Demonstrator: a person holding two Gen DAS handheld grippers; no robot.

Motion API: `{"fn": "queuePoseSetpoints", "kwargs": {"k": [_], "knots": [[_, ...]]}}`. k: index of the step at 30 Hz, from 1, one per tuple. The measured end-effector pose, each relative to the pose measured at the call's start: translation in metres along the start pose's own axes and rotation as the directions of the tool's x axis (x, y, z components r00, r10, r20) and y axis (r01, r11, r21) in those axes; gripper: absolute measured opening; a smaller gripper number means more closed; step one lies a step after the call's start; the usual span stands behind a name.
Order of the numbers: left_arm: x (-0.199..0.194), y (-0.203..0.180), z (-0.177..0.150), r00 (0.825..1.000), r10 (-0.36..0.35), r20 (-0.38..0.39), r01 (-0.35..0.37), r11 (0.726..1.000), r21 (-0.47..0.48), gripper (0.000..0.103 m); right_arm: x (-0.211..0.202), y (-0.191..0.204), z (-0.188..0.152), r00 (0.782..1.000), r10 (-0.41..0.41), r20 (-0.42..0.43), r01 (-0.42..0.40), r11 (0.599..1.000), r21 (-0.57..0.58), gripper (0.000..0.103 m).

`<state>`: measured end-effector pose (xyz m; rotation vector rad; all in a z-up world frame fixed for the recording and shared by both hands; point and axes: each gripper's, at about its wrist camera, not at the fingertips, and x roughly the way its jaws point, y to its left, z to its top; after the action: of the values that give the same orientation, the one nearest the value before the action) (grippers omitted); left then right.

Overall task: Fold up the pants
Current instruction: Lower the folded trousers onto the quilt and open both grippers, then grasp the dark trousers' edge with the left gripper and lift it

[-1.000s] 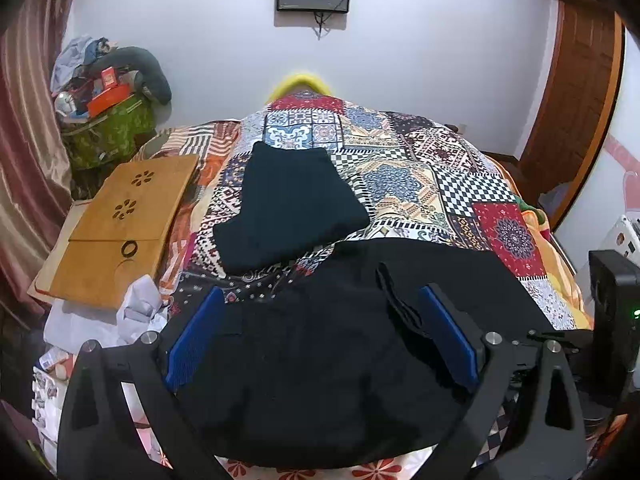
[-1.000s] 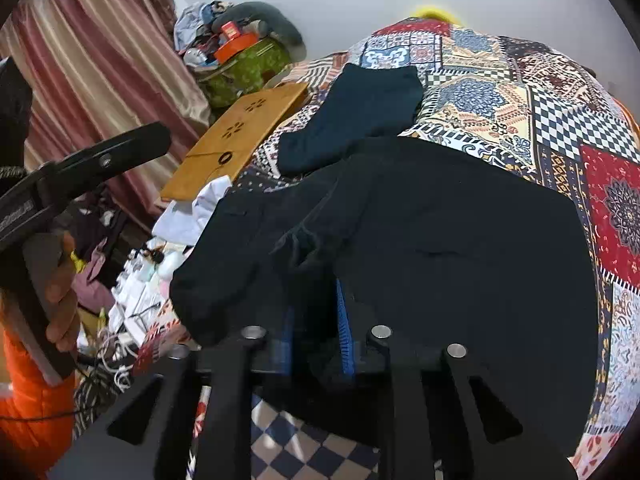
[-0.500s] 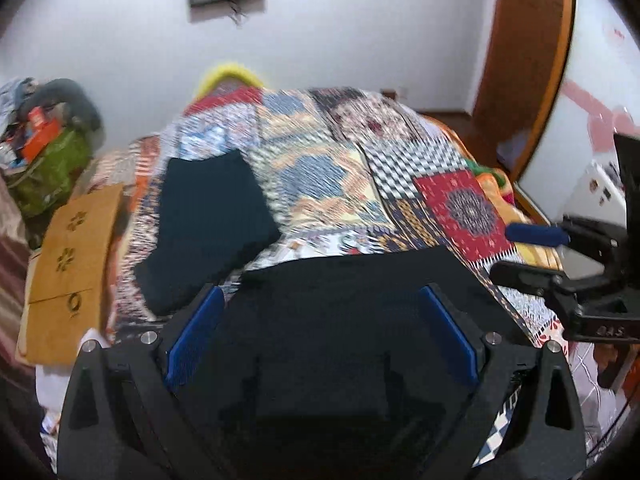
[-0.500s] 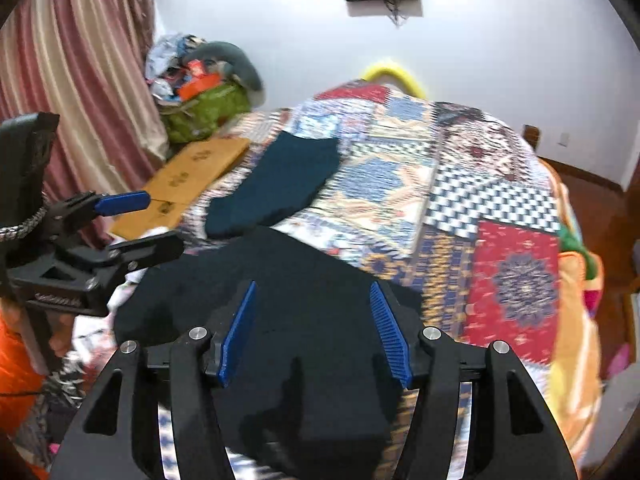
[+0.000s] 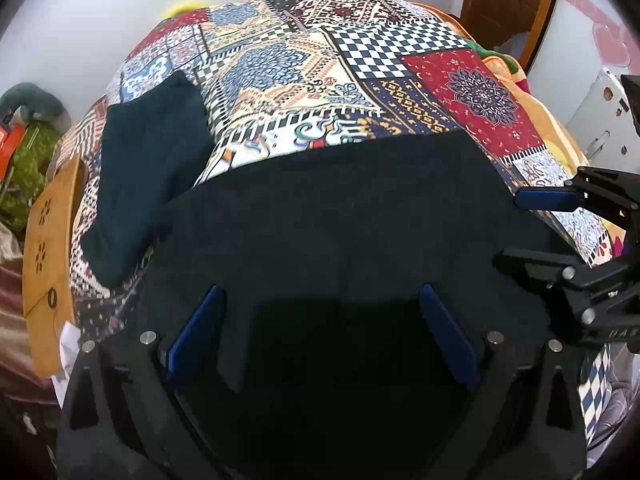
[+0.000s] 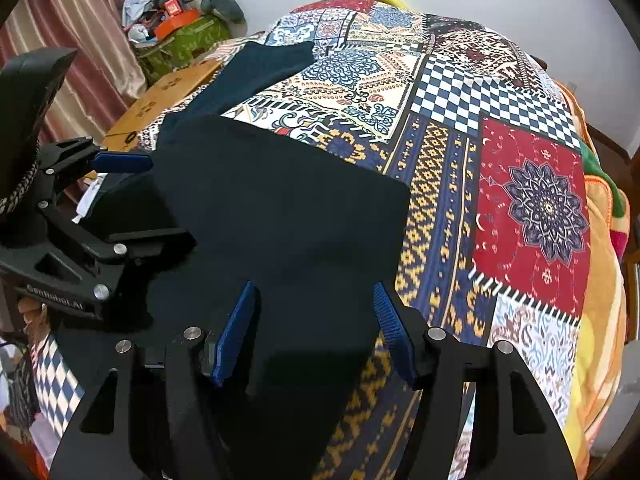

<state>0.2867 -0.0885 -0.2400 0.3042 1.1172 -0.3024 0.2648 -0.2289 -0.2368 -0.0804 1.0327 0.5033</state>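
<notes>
From the left wrist camera, the black pants (image 5: 340, 216) lie folded flat on the near end of the bed, on its patchwork bedspread (image 5: 360, 60). The left gripper (image 5: 322, 312) hangs over them with its blue-padded fingers (image 5: 196, 336) spread wide, nothing pinched between them; the cloth just lies beneath. To the left, touching the pants' far corner, sits a folded dark teal garment (image 5: 148, 176), and beyond it a wooden board (image 5: 48, 264) leans at the bed's edge. The right gripper (image 5: 560, 224) reaches in from the right, over the pants' edge.

From the right wrist camera, the right gripper (image 6: 316, 308) stands above the right edge of the pants (image 6: 280, 220), where black cloth meets the bedspread (image 6: 500, 120). Its fingers (image 6: 240, 328) have just been opening and now stand apart, with cloth under them but no grip on it. The left gripper (image 6: 132, 200) comes in from the left, fingers wide over the pants. The teal garment (image 6: 256, 68) lies further up the bed, with a cluttered green bag (image 6: 188, 36) by the curtain (image 6: 68, 20).
</notes>
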Motion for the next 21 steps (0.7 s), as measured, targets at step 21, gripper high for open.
{"fn": "queuePoseSetpoints", "kwargs": {"k": [21], "knots": [[-0.059,0.034,-0.095,0.997,-0.005,0.082,0.020,0.982,-0.185,0.101,-0.049,0.005,-0.039,0.999,-0.047,0.007,0.046,0.997,0.064,0.062]]}}
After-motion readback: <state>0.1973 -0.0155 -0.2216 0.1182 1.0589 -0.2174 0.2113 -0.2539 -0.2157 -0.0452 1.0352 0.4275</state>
